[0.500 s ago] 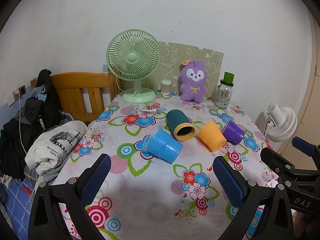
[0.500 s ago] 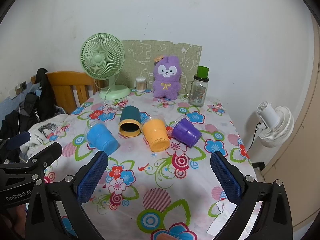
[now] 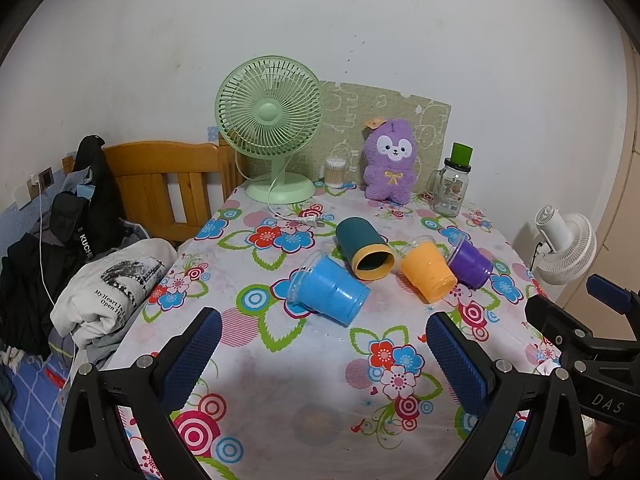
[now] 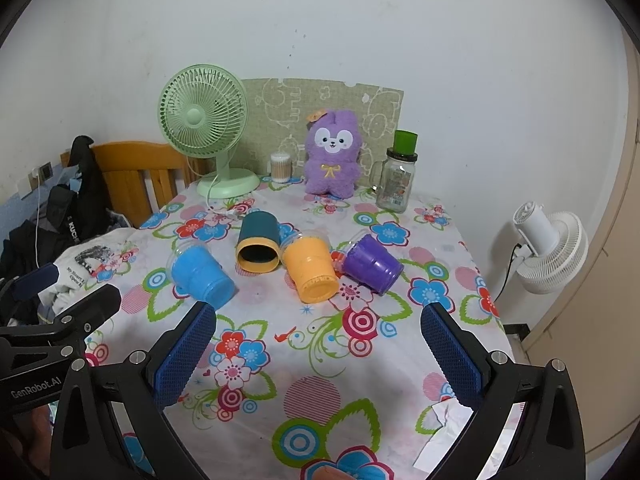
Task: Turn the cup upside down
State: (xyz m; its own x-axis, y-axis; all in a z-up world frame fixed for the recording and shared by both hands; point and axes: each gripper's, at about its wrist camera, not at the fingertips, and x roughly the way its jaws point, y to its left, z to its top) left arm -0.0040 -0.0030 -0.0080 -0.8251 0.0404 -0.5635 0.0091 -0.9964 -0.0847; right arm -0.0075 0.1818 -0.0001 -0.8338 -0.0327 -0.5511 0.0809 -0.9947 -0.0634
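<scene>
Several cups lie on their sides in a row on the flowered tablecloth (image 3: 280, 380): a blue cup (image 3: 330, 290) (image 4: 202, 274), a dark green cup with a yellow rim (image 3: 364, 249) (image 4: 258, 244), an orange cup (image 3: 428, 272) (image 4: 310, 274) and a purple cup (image 3: 470, 258) (image 4: 370, 264). My left gripper (image 3: 324, 354) is open and empty, hovering near the table's front edge, short of the blue cup. My right gripper (image 4: 318, 354) is open and empty, short of the orange cup. Each gripper shows at the edge of the other's view.
At the back stand a green desk fan (image 3: 272, 128), a cotton swab jar (image 3: 335, 172), a purple plush toy (image 3: 390, 164) and a glass jar with a green lid (image 3: 452, 188). A wooden chair (image 3: 168, 184) with clothes is left; a white fan (image 3: 562, 248) is right.
Both grippers have shifted very slightly; the cups have not moved.
</scene>
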